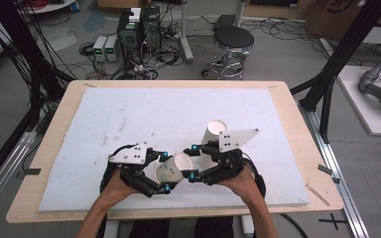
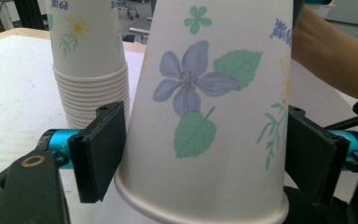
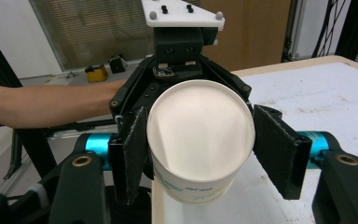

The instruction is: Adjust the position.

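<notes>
The left tongs have the flowered paper cup between their jaws, the pads touching its sides. The right tongs hold the cup stack tightly. Both are above the desk.

I can read no word, number or brand anywhere. My left tongs' view shows blue script at the top edge of the stacked white floral paper cups, at about eleven o'clock, cut off and illegible. My right tongs' view shows faint green print on the white paper cup near six o'clock, too small and curved to read.
</notes>
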`<state>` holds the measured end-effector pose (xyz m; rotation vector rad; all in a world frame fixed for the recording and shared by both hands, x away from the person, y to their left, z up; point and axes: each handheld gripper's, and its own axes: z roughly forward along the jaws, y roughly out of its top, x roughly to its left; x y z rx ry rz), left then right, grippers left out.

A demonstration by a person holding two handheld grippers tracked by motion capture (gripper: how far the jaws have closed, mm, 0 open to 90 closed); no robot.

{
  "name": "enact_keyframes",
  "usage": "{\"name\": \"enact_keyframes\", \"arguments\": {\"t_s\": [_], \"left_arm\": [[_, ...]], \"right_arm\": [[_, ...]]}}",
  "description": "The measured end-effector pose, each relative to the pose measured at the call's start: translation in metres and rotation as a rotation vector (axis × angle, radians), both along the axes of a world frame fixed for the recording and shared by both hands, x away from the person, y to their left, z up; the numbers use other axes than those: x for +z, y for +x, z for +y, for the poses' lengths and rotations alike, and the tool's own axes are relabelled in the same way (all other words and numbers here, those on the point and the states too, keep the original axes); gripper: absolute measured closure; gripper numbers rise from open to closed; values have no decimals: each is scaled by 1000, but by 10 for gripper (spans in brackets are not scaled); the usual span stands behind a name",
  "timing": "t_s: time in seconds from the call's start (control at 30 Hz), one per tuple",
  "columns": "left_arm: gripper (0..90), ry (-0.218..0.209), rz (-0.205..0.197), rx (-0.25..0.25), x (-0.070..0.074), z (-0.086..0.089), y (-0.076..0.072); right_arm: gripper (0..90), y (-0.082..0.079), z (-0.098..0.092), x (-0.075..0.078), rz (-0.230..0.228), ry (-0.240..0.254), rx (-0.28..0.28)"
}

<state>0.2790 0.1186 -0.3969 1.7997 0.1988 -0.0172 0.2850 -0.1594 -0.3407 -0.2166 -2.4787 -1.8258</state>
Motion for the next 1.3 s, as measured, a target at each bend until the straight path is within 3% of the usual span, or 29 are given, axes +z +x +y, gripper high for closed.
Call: {"name": "enact_keyframes", "arguments": {"t_s": [0.47, 0.5, 0.53, 0.57, 0.67, 0.83, 0.9, 0.93, 0.97, 1.03, 1.07, 1.1, 1.13, 1.23, 1.3], "left_arm": [[303, 17, -20, -21, 0, 2, -1], [303, 18, -19, -25, 0, 2, -1], [304, 17, -18, -25, 1, 2, -1], [304, 19, -17, -23, 1, 3, -1], [306, 21, -17, -23, 1, 3, -2], [306, 60, -23, -18, 7, 6, -3], [306, 99, -30, -14, 12, 7, -4], [306, 148, -38, -17, 19, 7, -5], [306, 148, -38, -17, 19, 7, -5], [306, 215, -43, -25, 27, 7, -6], [306, 285, -48, -29, 35, 5, -8], [306, 285, -48, -29, 35, 5, -8], [306, 317, -51, -34, 39, 5, -8], [306, 409, -51, -37, 50, 2, -10], [306, 481, -50, -39, 56, 0, -11]], "right_arm": [[379, 0, 1, -1, -3, -6, 7], [369, 0, 2, -1, -18, -8, 7], [280, -2, 2, -1, -32, -18, 3], [125, -6, 5, -1, -35, -40, -57], [125, -7, 4, -1, -48, -46, -59], [125, -13, -2, 1, -65, -75, -54], [125, -15, -3, 2, -64, -106, -49], [125, -17, -3, 4, -77, -140, -54], [125, -17, -3, 4, -77, -140, -54], [126, -19, -2, 9, -98, -217, -60], [125, -19, -1, 10, -107, -244, -59], [125, -20, 0, 12, -111, -270, -61], [126, -20, 0, 12, -111, -270, -61], [126, -21, 4, 16, -129, -346, -57], [127, -22, 10, 20, -146, -431, -54]]}}
